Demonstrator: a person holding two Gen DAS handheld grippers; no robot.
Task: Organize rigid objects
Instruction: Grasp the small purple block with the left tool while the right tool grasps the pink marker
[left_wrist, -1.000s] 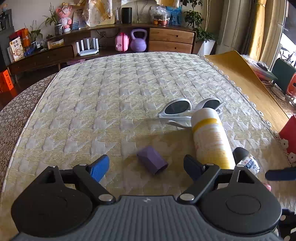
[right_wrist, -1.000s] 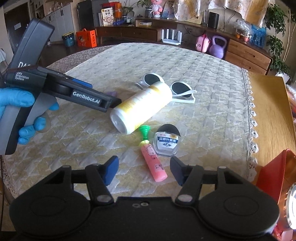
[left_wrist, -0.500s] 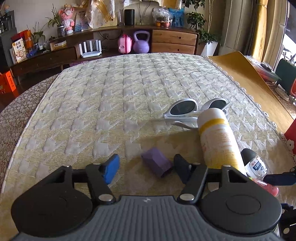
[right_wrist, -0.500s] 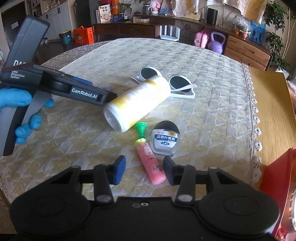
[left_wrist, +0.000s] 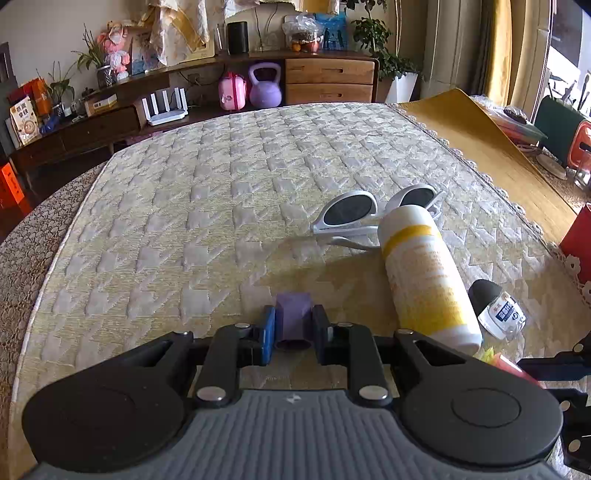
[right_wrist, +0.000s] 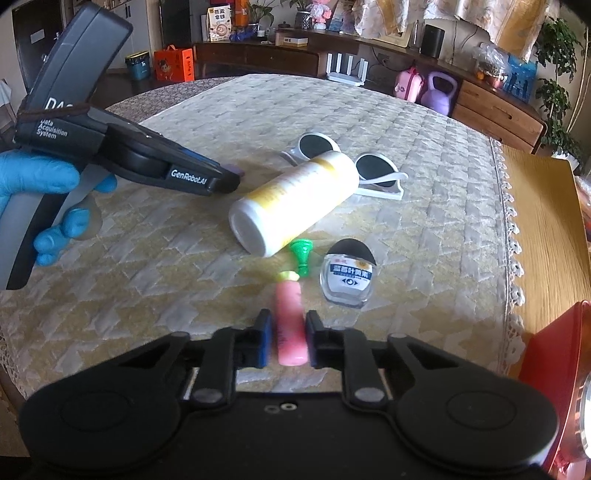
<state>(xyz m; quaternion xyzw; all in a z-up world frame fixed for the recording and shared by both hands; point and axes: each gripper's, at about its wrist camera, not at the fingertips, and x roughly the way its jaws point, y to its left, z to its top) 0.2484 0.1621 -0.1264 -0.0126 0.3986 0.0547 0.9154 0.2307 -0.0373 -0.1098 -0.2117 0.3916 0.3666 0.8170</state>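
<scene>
Left gripper (left_wrist: 293, 325) jaws clamped on the small purple block (left_wrist: 293, 314), low over the quilted tabletop (left_wrist: 221, 206), open cloth ahead. Right gripper (right_wrist: 288, 338) jaws clamped on the pink tube (right_wrist: 290, 325), green-tipped; white-and-yellow bottle (right_wrist: 295, 203) beyond, lace edge (right_wrist: 511, 229) near right.

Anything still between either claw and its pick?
No. The left claw is shut on the purple block; the right claw is shut on the pink tube. Nothing visible sits between pads and objects.
</scene>
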